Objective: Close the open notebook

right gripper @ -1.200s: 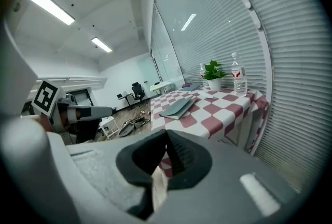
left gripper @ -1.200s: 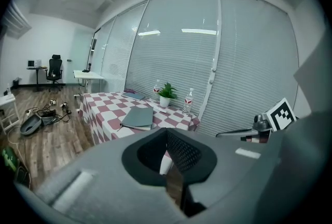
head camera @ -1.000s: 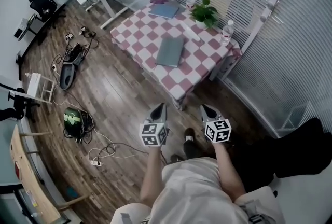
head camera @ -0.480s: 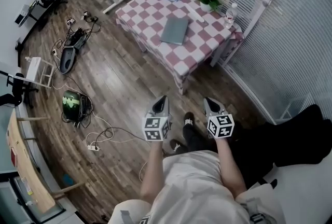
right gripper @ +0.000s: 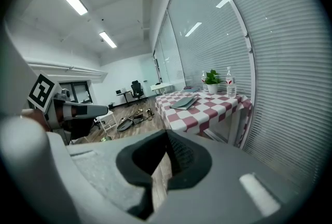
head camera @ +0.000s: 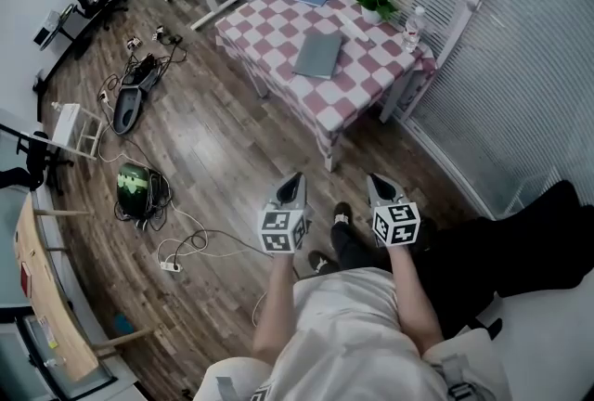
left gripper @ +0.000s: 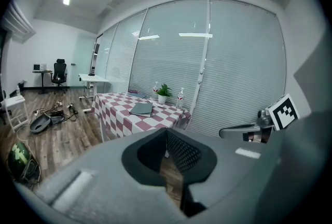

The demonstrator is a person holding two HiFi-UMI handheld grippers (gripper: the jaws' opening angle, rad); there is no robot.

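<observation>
Well — flat grey notebook lies on checkered tablecloth.

no text, number or brand can be read; labels on the water bottles on the far table are too small.
</observation>
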